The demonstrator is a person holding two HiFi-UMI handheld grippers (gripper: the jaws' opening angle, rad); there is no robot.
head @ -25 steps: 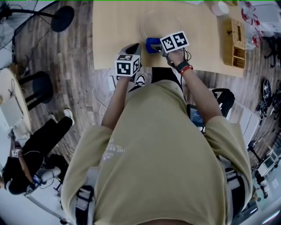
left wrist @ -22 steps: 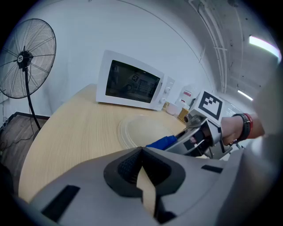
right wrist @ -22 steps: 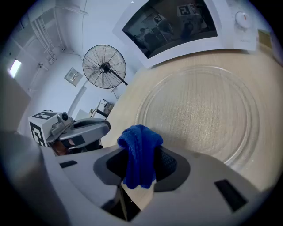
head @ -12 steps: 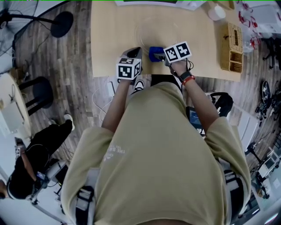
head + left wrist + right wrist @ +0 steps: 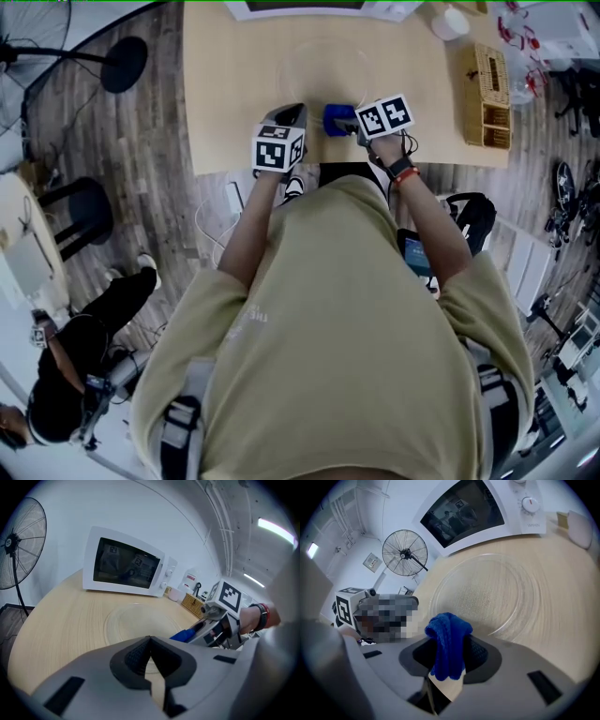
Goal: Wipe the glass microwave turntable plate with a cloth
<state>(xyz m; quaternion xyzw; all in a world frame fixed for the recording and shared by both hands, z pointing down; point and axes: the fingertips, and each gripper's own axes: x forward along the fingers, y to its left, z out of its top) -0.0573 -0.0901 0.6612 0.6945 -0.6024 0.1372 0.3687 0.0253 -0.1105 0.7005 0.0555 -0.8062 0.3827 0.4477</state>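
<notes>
Right tongs [image 5: 450,656] are clamped on the fluffy blue cloth [image 5: 446,634] and I've nudged them along the near rim of the clear round glass turntable plate [image 5: 487,592], which lies flat on the pale wooden desk [image 5: 225,84]. Left tongs [image 5: 150,651] are pinched shut and empty. I reckon the wiping's barely started.

No readable text found, any view. Microwave [image 5: 464,513]: small print under dial, 1 o'clock in right gripper view, too blurred. Shirt [image 5: 337,319]: faint pale lettering toward 9 o'clock, illegible. Cubes on left gripper [image 5: 291,112], right gripper [image 5: 339,120]: black-white square codes only, no characters. Wall plaque [image 5: 371,562], 10 o'clock: unreadable.
</notes>
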